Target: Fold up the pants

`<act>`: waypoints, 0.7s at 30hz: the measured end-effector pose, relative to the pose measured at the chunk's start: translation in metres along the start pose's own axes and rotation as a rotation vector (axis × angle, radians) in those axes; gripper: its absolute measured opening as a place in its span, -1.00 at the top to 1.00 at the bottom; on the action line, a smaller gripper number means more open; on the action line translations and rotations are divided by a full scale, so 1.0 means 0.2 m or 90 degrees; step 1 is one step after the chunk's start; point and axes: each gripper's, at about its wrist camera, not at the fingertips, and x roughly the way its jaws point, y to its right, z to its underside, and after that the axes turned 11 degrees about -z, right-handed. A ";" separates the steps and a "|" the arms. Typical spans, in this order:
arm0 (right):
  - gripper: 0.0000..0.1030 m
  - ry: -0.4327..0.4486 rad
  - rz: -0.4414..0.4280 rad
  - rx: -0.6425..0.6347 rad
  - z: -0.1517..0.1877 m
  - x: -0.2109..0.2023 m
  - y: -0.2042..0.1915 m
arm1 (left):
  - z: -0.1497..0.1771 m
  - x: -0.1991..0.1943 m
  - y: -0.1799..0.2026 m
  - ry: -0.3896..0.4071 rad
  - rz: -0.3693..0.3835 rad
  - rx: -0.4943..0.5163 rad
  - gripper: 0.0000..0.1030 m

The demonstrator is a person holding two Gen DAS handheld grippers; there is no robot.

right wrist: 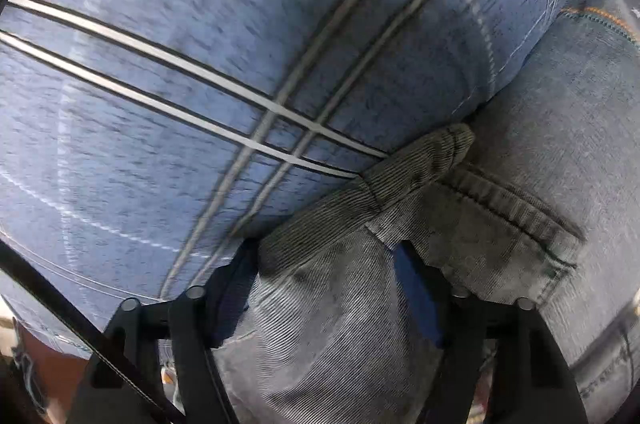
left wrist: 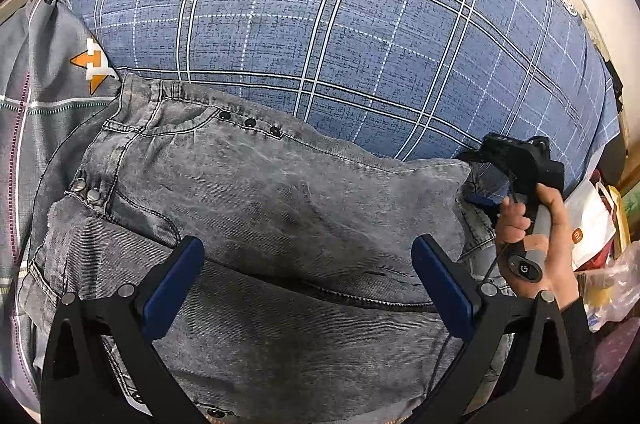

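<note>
Pants: grey washed-denim pants (left wrist: 256, 208) lie on a bed, over a blue plaid quilt with white and dark crossing lines (left wrist: 360, 36); they are already doubled — one layer sits over another, the waistband with its metal studs toward the left of the left wrist view.
Left hand-held gripper: the left hand-held gripper (left wrist: 308, 280) hovers above the middle of the denim, its blue pads spread wide and gripping nothing; it seems poised there to pin or pick up the near layer once the far end is under control.
Right hand-held gripper: the right hand-held gripper (right wrist: 320, 284), carried by a person's hand (left wrist: 536, 236), works at the right-hand end of the pants; a bunch of denim with a hemmed edge sits between its fingers, yet blur hides whether the pads press on it — I cannot tell.
Why held so: an end grasp probably allows that end to be lifted and laid across for the next fold.
Surroundings: a grey patterned pillow with an orange motif (left wrist: 48, 80) lies beside the waistband.
</note>
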 end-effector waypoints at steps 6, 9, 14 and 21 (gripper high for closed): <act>0.93 0.004 0.001 -0.110 0.22 -0.19 -0.08 | 0.00 -0.01 -0.01 0.001 0.001 -0.003 -1.00; 0.93 0.001 -0.049 -0.173 0.46 -0.41 -0.14 | -0.02 -0.03 -0.05 0.004 0.010 -0.014 -1.00; 0.92 -0.004 -0.114 -0.254 0.97 -0.68 -0.08 | -0.03 -0.02 -0.11 -0.031 0.073 -0.046 -1.00; 0.92 -0.059 -0.051 -0.136 1.12 -0.49 0.28 | -0.01 0.20 -0.10 -0.163 0.168 -0.065 -1.00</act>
